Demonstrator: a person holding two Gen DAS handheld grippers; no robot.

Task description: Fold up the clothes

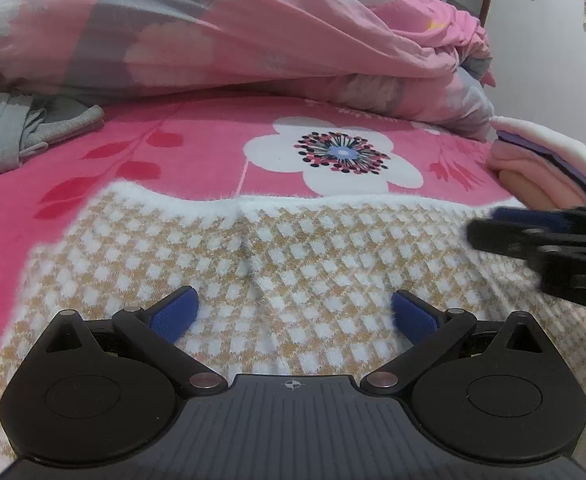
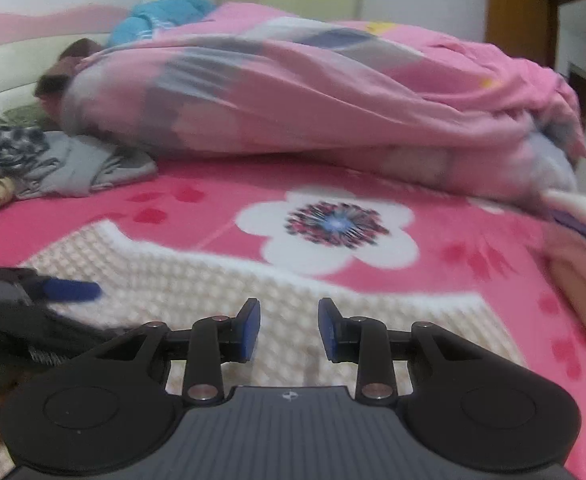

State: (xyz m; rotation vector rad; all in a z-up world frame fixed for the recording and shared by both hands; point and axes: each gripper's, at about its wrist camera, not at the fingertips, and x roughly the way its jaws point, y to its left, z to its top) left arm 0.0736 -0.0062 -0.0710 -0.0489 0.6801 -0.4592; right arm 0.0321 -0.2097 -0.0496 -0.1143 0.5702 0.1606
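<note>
1. my left gripper [image 1: 293,314] hangs low over a fuzzy white-and-tan checked garment [image 1: 221,264], its blue pads spread wide apart with only the knit showing between them and nothing pinched.
2. my right gripper [image 2: 289,330] sits above the same checked garment [image 2: 197,288], its jaws part open with a clear gap between the blue pads; nothing is caught in them.
3. the garment lies spread flat across the near edge of the bed [image 1: 197,136], on a bright pink sheet printed with a large white flower [image 1: 333,156]; its white trimmed hem runs just short of that flower.
4. in the left wrist view the right gripper [image 1: 489,224] reaches in from the right edge, blurred, over the garment's right side.
5. in the right wrist view the left gripper [image 2: 73,290] shows at the left edge, one blue finger out over the knit.
6. a bunched pink and grey quilt [image 1: 253,28] fills the far side of the bed.
7. a folded stack of pink, dark and white cloth [image 1: 549,160] rests by the bed's right edge.
8. a rumpled grey garment [image 1: 17,132] lies toward the left edge, with more loose clothes [image 2: 5,160] piled beside it.
9. the right wrist view is soft with blur.
</note>
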